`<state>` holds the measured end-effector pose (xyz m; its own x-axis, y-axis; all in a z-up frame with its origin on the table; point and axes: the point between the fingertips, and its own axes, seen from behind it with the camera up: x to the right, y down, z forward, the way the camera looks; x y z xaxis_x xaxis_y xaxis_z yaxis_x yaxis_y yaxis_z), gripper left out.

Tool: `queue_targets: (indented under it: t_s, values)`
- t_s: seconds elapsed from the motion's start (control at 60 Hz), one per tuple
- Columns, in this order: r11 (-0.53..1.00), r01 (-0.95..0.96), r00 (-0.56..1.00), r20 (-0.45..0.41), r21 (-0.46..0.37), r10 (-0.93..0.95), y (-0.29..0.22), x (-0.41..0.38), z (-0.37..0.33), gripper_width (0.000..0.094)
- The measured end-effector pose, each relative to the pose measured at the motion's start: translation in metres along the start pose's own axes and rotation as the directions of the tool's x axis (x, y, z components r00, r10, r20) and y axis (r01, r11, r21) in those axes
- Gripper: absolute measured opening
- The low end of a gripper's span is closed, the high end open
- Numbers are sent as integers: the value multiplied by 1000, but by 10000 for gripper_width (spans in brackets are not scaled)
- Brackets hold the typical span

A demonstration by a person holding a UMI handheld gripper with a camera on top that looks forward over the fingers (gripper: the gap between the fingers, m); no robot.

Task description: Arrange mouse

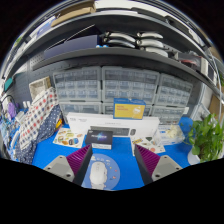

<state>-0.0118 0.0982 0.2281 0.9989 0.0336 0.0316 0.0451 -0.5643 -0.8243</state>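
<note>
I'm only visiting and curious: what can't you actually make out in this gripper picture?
- Mouse, gripper view: its near end is cut off at the bottom, and whether the jaws touch it is unclear.
- Drawer cabinets: labels too small to read.
- Yellow sign: text too small.
- White device: its type is unclear.
- Plant: partly cut off by the view's border.
</note>
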Motion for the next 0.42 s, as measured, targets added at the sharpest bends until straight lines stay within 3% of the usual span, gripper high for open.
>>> queue_targets:
  t_s: [0.417]
  values:
    - [1000,1,1000,-14,-24,-1,3,16,-13,862]
